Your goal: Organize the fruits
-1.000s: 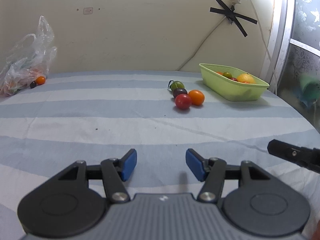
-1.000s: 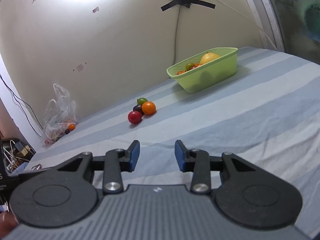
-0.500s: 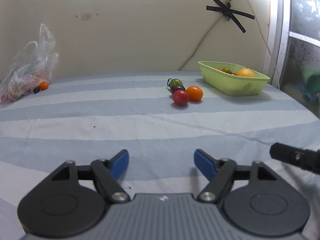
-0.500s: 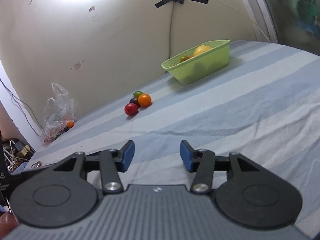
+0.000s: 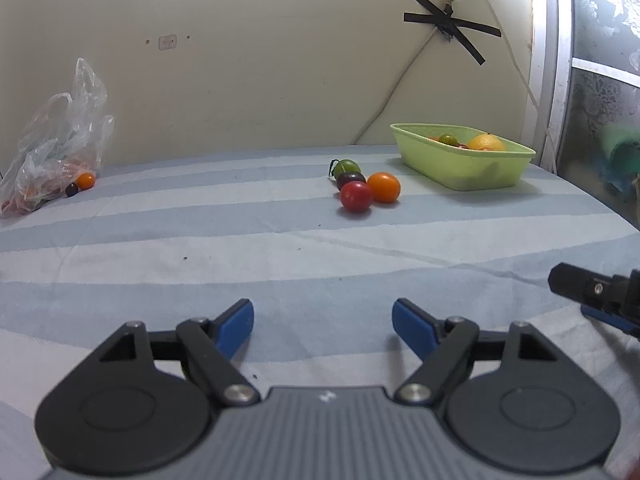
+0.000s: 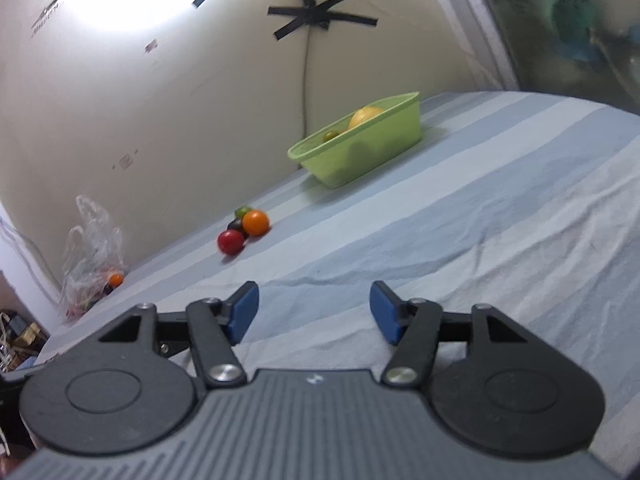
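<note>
A: Left wrist view: the left gripper (image 5: 322, 322) hangs low over the striped sheet (image 5: 240, 256), its blue pads spread wide with nothing between them.

B: And the right gripper (image 6: 314, 312)?

A: The same, jaws parted and empty above the cloth. One of its black fingers (image 5: 588, 289) pokes in at the right edge of the left camera's picture.

B: Where is the fruit?

A: Four loose pieces sit bunched together mid-sheet, well ahead of both grippers. A red one (image 5: 356, 196) is nearest, an orange one (image 5: 384, 187) touches it on the right, a dark one (image 5: 350, 179) sits behind, and a green one (image 5: 346, 167) is farthest back with a dark stalk curling off its left side.

B: What about the tub?

A: The green tub (image 5: 460, 164) stands to the right of that cluster, near the wall, apart from it. Inside I can see a yellow fruit (image 5: 485, 143), a small green one (image 5: 448, 139), and slivers of red and orange between them. I cannot tell how many pieces lie below the rim.

B: Anything else holding fruit?

A: A crumpled clear bag (image 5: 52, 148) sits far left against the wall. At its mouth lie a small orange fruit (image 5: 85, 180) and a dark one (image 5: 71, 189) touching it. The rest inside is a reddish-green blur.
</note>
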`<state>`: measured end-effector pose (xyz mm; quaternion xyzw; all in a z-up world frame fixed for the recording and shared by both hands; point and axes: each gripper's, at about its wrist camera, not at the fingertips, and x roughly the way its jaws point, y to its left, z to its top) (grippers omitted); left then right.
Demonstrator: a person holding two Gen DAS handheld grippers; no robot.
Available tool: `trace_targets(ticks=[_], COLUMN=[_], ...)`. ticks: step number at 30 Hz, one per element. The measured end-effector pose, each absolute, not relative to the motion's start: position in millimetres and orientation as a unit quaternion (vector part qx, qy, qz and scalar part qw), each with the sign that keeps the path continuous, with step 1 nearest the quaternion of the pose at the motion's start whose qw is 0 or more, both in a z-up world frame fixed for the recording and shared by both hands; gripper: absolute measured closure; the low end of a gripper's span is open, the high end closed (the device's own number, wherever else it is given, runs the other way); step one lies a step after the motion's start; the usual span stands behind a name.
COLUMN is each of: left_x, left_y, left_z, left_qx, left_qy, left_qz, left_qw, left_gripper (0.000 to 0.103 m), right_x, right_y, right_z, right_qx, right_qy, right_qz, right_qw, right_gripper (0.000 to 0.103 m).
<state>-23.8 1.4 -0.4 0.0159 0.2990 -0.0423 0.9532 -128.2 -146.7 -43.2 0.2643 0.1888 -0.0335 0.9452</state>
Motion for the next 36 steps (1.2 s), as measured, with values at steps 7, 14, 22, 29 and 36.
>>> trace_targets(ticks=[7, 14, 22, 29, 36], left_x=[-26.8, -26.1, -26.6, -34.5, -44.2], left_y=[0.4, 3.8, 3.9, 0.9, -9.1], left_z=[0.1, -0.1, -0.4, 1.6, 3.5], left_qx=[0.022, 0.015, 0.016, 0.029, 0.062], left_qy=[0.29, 0.29, 0.29, 0.267, 0.242], left_qz=[-0.051, -0.057, -0.049, -0.068, -0.095], left_qw=[0.955, 0.955, 0.956, 0.961, 0.963], left_gripper=[0.021, 0.02, 0.018, 0.018, 0.018], right_x=[-129.6, -132.6, -129.8, -129.4, -130.3], right_y=[-146.2, -145.0, -141.4, -136.4, -134.1], right_z=[-43.9, -45.9, -42.3, -39.3, -36.5], right_qx=[0.264, 0.263, 0.252, 0.245, 0.237], right_qy=[0.176, 0.162, 0.176, 0.187, 0.192], right_qz=[-0.061, -0.09, -0.082, -0.054, -0.059], right_qw=[0.946, 0.947, 0.948, 0.95, 0.951], right_gripper=[0.028, 0.024, 0.022, 0.011, 0.011])
